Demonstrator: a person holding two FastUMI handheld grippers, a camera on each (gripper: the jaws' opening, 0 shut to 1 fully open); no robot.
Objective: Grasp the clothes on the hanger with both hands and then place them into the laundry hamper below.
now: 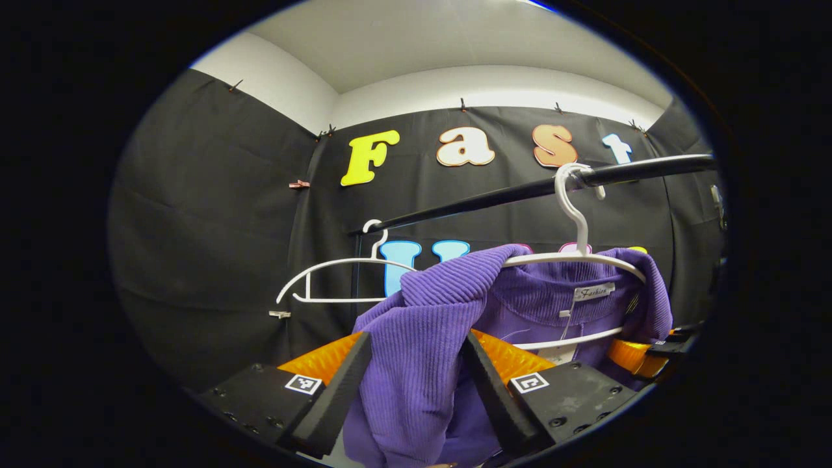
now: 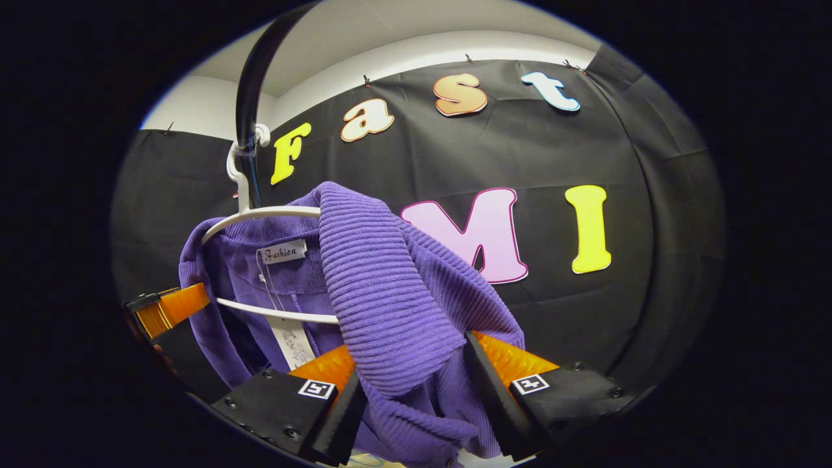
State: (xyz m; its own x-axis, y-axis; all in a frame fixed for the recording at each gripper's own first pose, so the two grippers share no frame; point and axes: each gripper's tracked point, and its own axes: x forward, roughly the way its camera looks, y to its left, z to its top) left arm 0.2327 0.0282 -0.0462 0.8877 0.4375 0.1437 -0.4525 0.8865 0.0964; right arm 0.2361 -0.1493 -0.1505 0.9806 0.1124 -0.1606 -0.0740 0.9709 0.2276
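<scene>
Both grippers gripped the purple sweater [image 1: 416, 351]: left gripper [image 1: 413, 383] and right gripper [image 2: 416, 390] each clamped a shoulder. It hung on its hanger [image 1: 572, 260]; lifting off and placing into the hamper remained.

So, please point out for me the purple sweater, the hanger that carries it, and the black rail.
purple sweater [image 1: 416, 325]: left gripper view, on the ribbed shoulder fold.
white hanger [image 1: 572, 259]: left gripper view, on its upper arm below the hook.
black rail [image 1: 494, 195]: left gripper view, mid-length of the bar.

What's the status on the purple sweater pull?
Left gripper and right gripper each straddle purple ribbed knit sweater, clamp unconfirmed. Sweater on white plastic hanger, hooked over black rail. Empty white hanger alongside.
</scene>
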